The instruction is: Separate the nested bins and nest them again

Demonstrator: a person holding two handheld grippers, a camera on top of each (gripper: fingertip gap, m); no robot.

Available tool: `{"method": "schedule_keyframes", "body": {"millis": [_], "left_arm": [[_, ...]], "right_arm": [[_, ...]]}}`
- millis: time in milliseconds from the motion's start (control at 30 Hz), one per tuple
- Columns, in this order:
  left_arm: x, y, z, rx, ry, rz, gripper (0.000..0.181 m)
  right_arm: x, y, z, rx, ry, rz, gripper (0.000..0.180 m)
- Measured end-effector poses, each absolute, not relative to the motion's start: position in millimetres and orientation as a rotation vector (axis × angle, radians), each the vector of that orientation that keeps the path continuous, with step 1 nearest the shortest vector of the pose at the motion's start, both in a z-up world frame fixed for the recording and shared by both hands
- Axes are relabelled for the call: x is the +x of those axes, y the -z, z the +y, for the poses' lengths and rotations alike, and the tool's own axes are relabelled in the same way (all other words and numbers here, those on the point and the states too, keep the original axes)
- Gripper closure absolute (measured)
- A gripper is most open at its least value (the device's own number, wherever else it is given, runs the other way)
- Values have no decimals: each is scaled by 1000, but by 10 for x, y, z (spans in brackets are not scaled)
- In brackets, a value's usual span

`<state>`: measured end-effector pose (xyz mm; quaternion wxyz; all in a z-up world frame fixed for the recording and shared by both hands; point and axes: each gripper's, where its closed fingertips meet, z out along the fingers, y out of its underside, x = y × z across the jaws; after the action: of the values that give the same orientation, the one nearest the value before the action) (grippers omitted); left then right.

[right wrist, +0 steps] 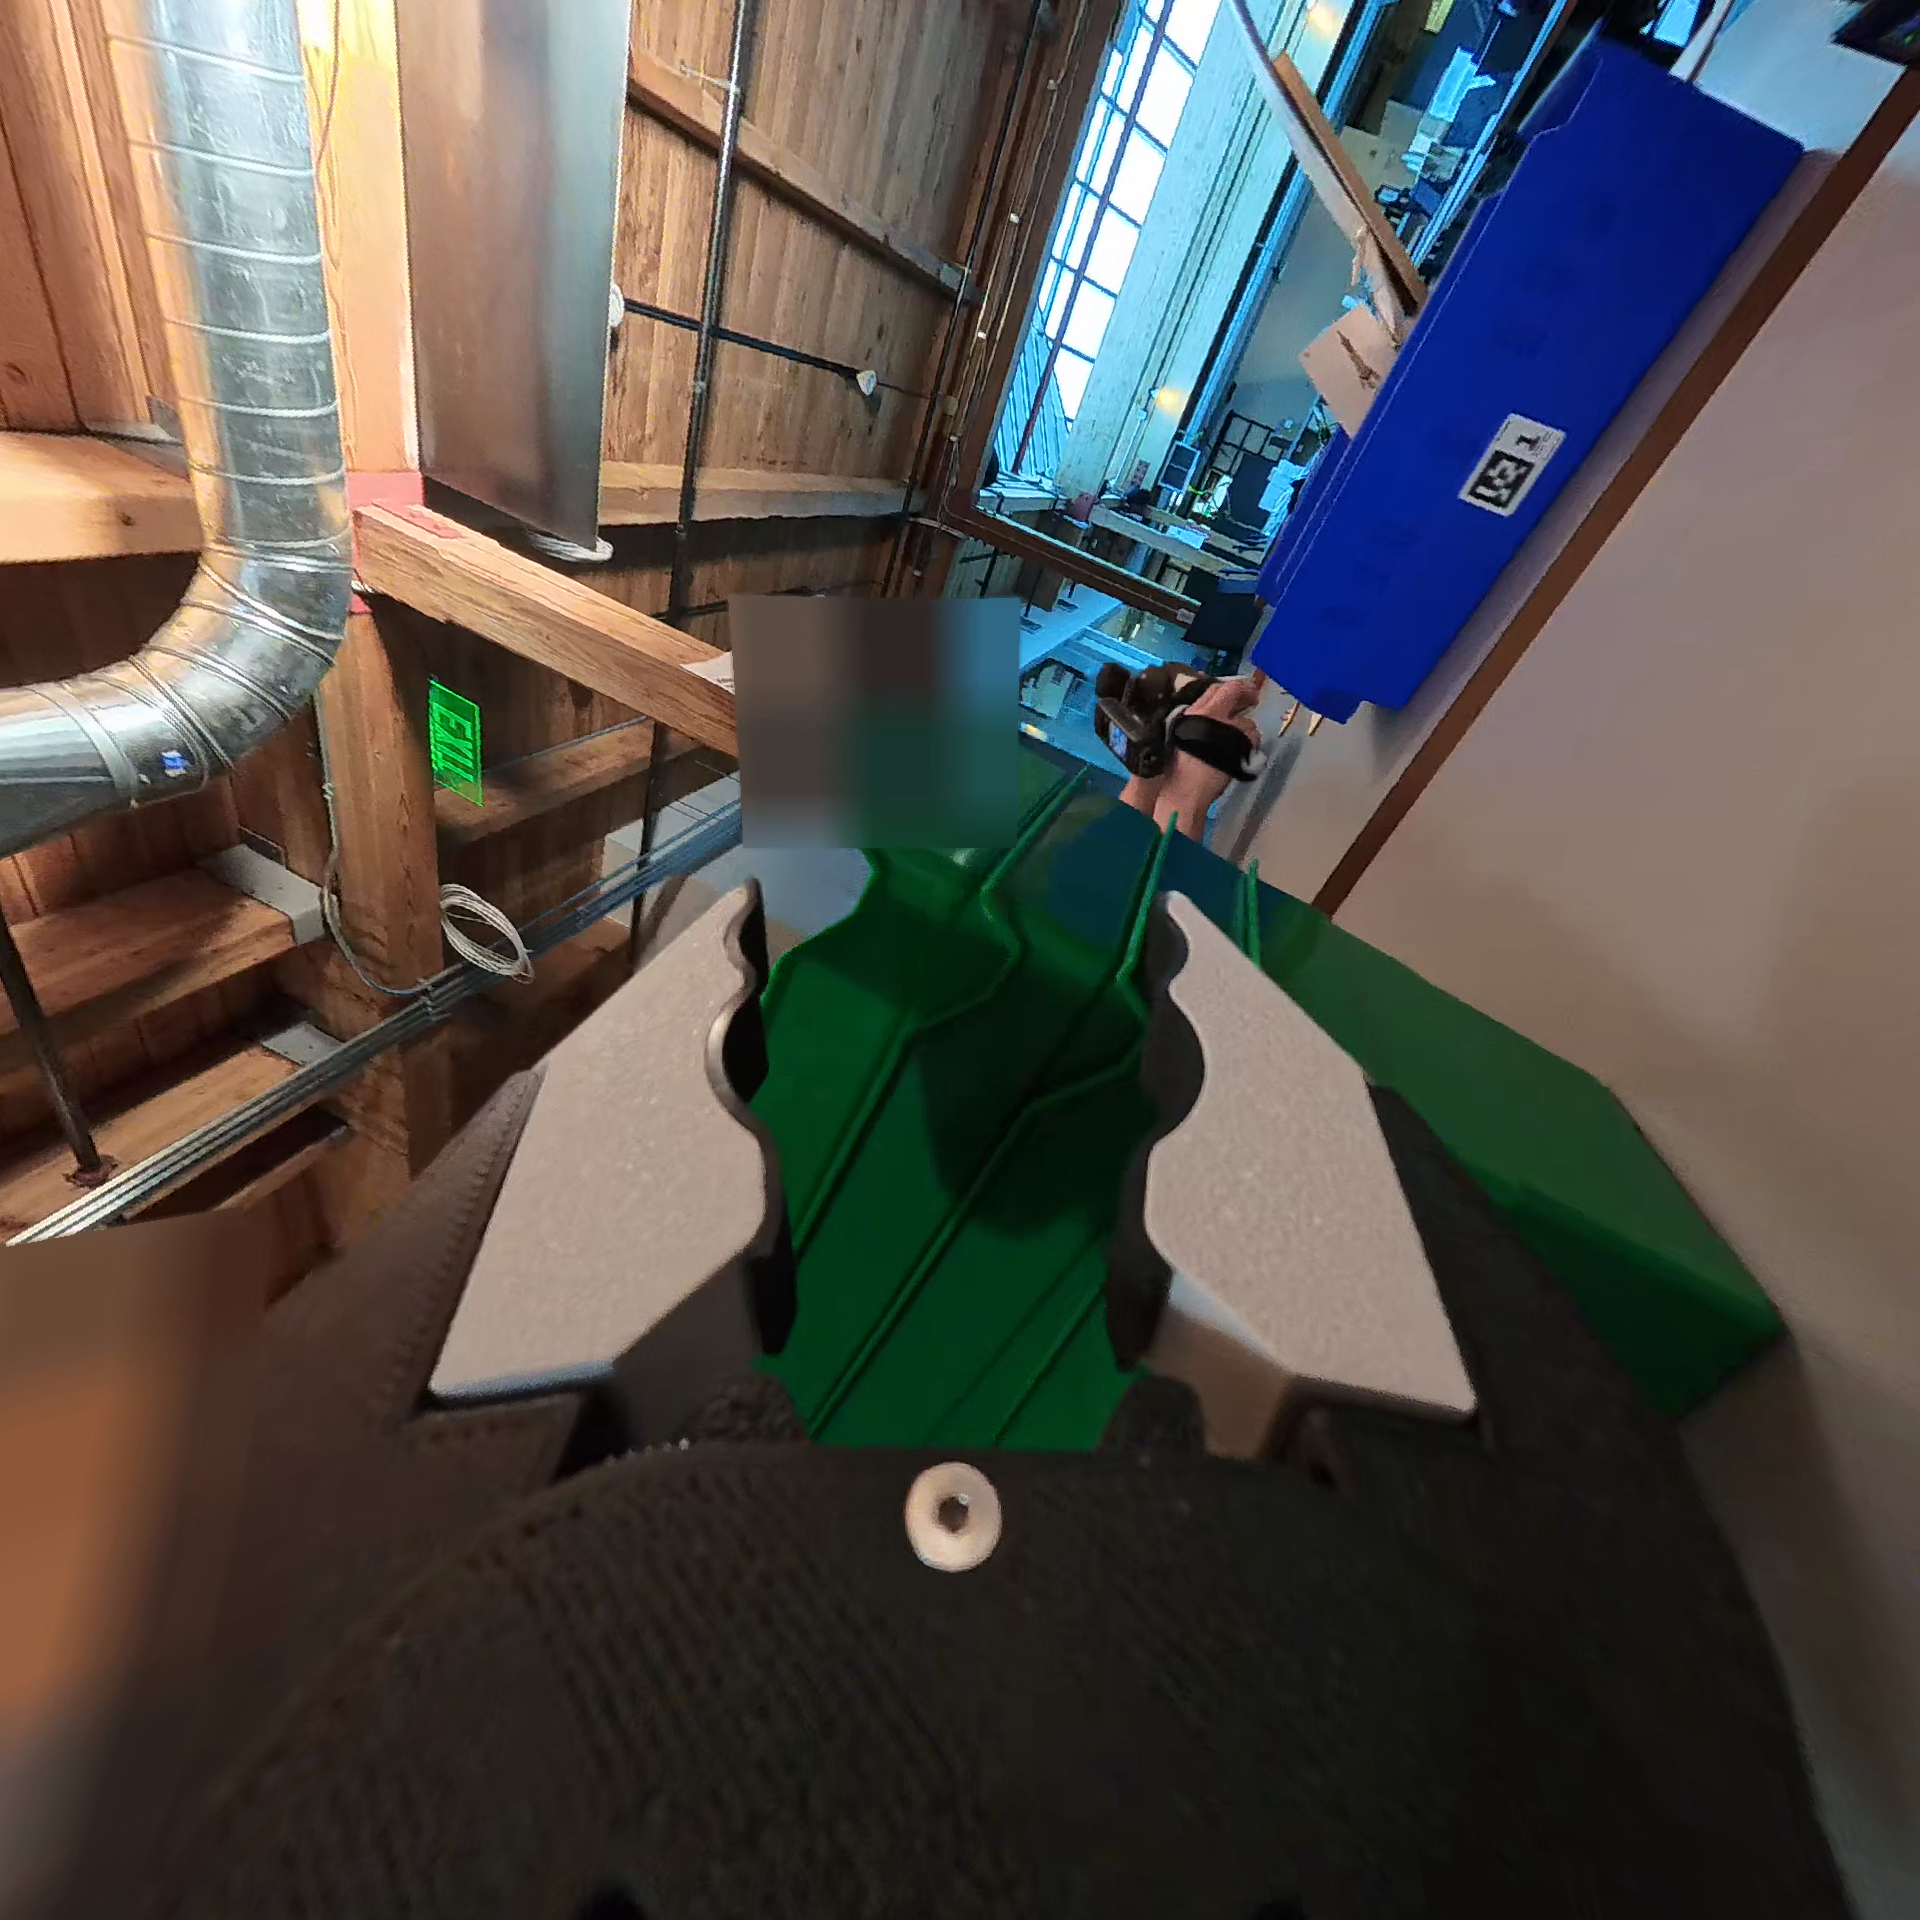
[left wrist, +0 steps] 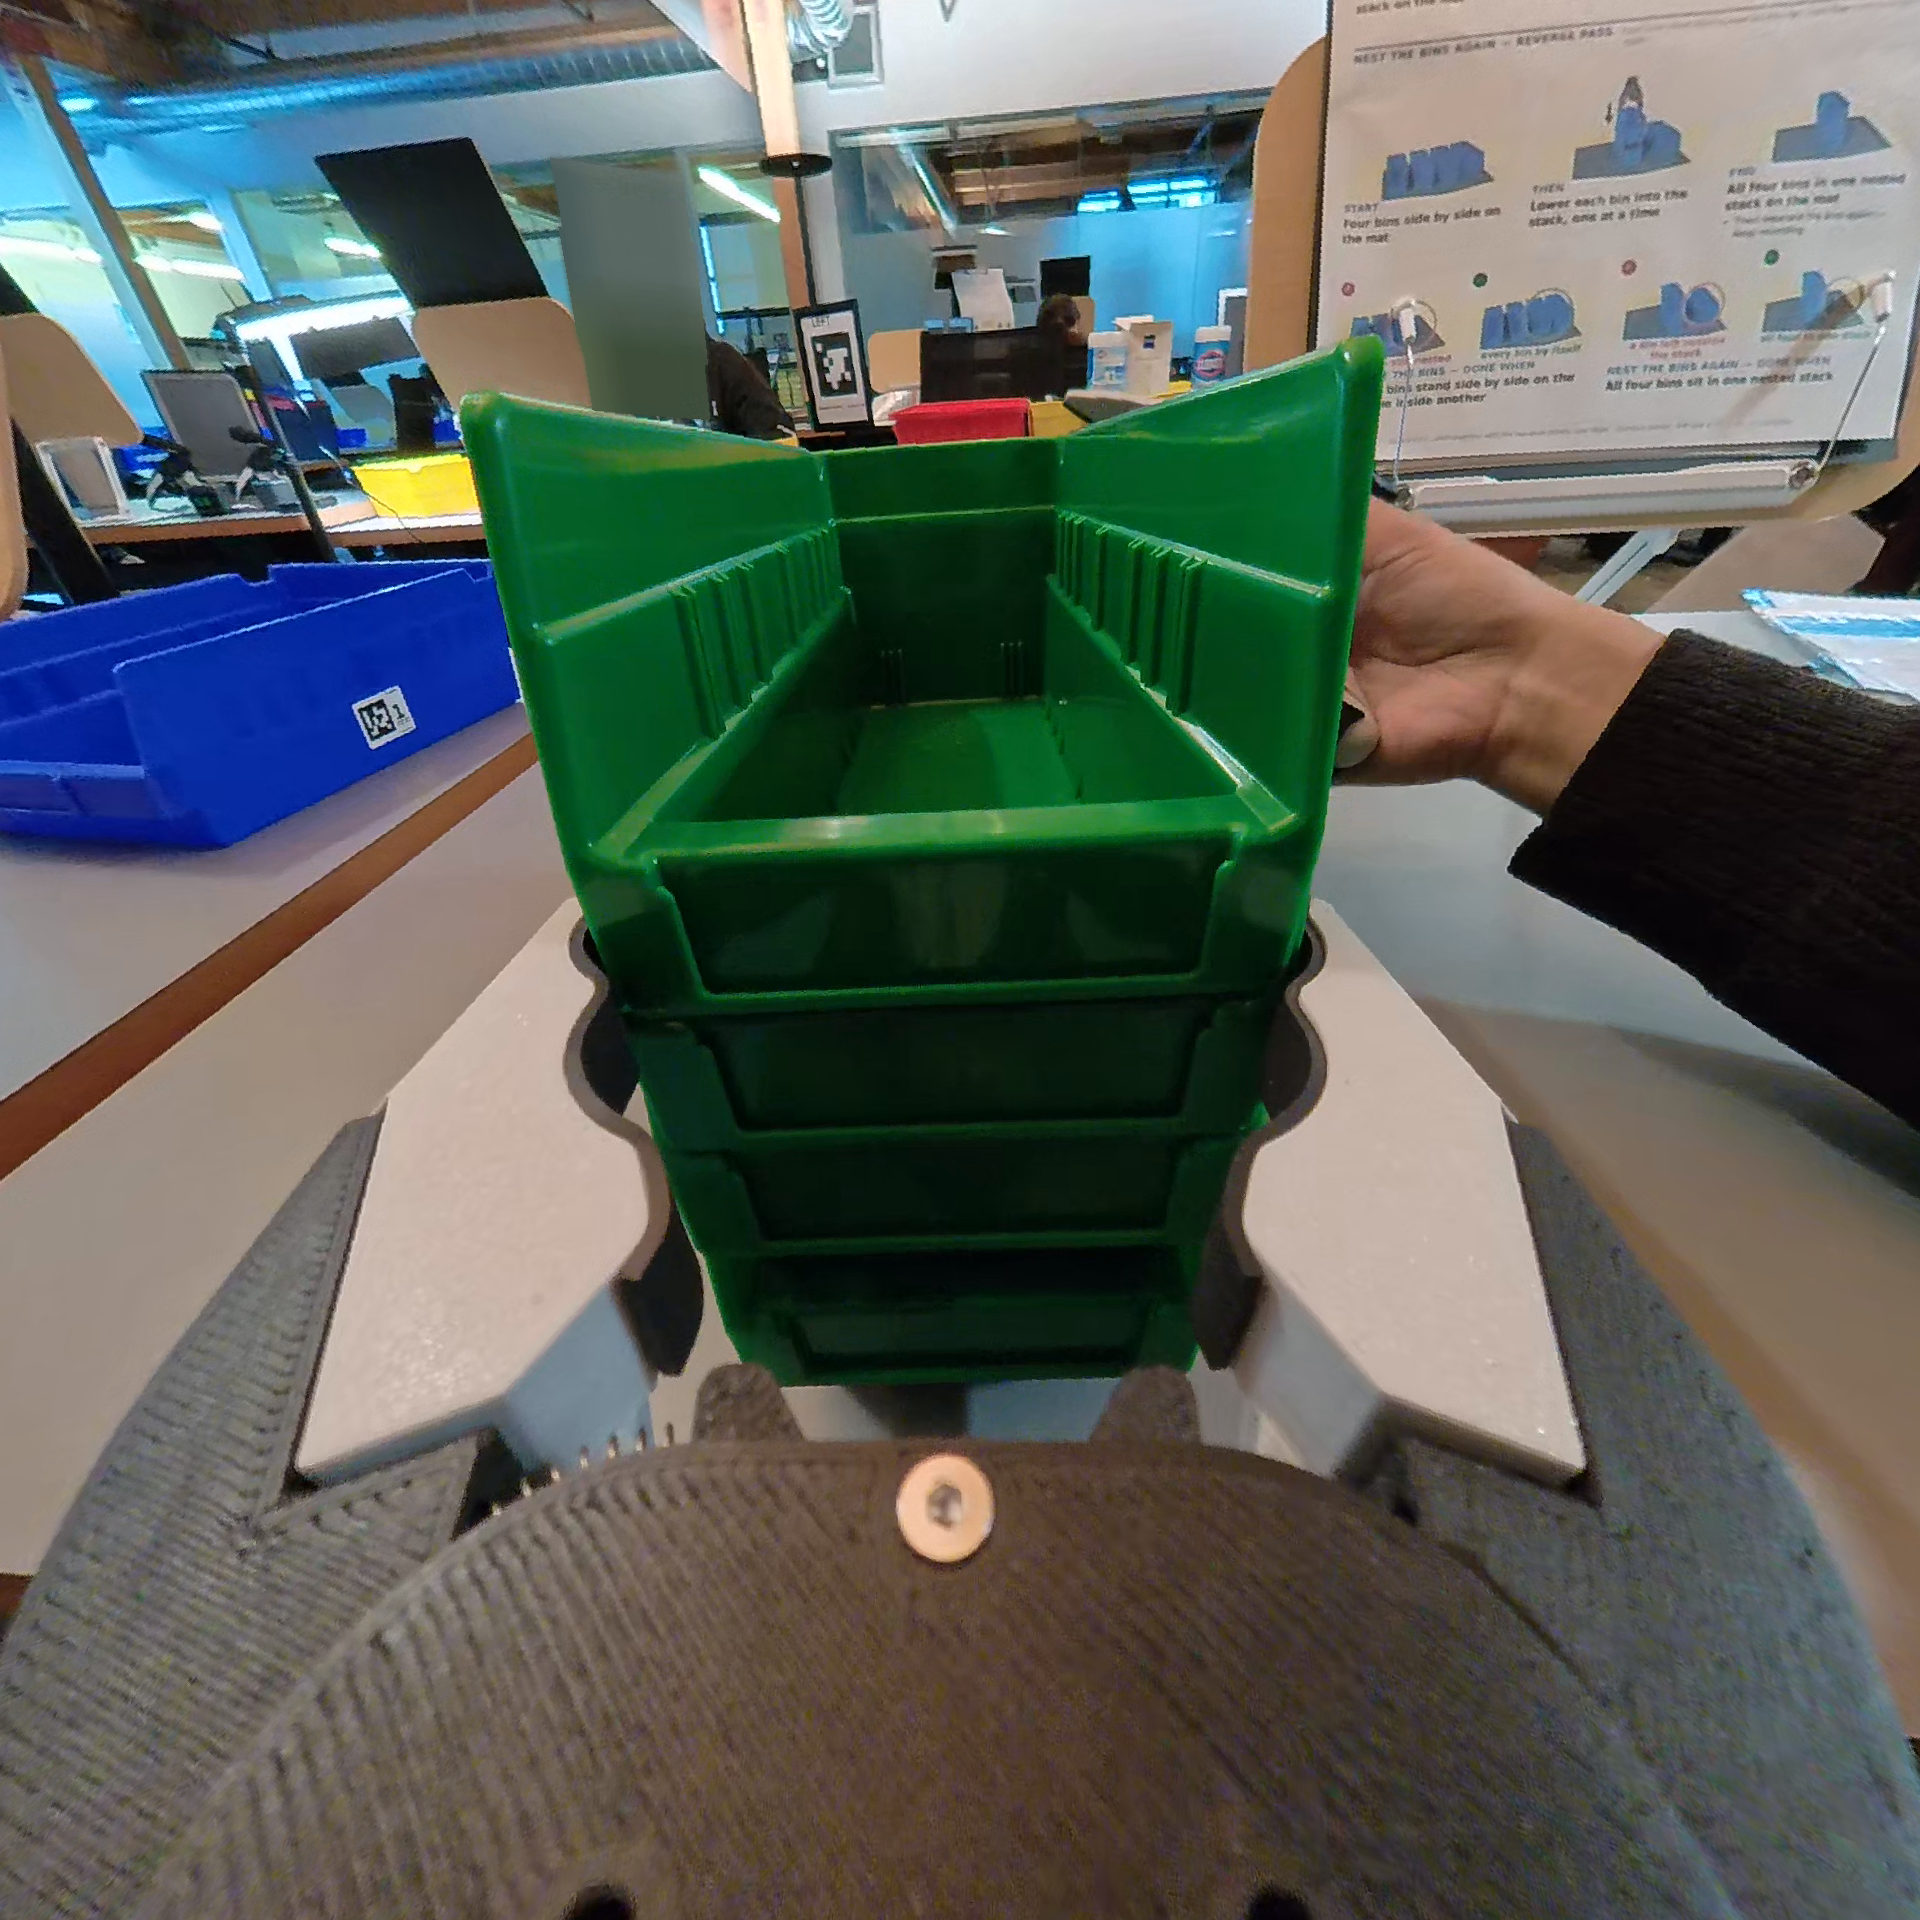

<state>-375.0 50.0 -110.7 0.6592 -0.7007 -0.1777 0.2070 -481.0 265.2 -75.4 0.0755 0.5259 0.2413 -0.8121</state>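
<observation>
- On the grey table, well to the side of the green stack, lies a set of blue bins bearing a square marker sticker; the right wrist view shows them too.
- Beyond the green stack an instruction sheet stands on a holder.
- Four green bins sit nested in one stack, their front lips stepped one under another.
- The left gripper has its jaws spread wide around the stack's front end, one grey finger at each side; whether they press the plastic cannot be told.
- The right gripper, jaws spread, lies over the stack's ribbed green outside, which fills the gap between its fingers.
- A bare hand in a dark sleeve holds the stack's far corner.
- Past the stack, another person's hand holds a small camera.
</observation>
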Motion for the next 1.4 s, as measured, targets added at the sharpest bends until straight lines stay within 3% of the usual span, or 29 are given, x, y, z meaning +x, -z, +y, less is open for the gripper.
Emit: {"method": "schedule_keyframes", "body": {"millis": [533,733,1400], "left_arm": [[-3704,1066,525,-1605,-548,-353,55],[-3709,957,573,-1621,-562,-342,45],[-3646,791,601,-1639,-610,-326,51]], "right_arm": [[-4765,603,2615,1556,2503,832,104],[-4760,613,2618,1557,2495,818,107],[-4703,465,2586,1552,2541,916,108]]}}
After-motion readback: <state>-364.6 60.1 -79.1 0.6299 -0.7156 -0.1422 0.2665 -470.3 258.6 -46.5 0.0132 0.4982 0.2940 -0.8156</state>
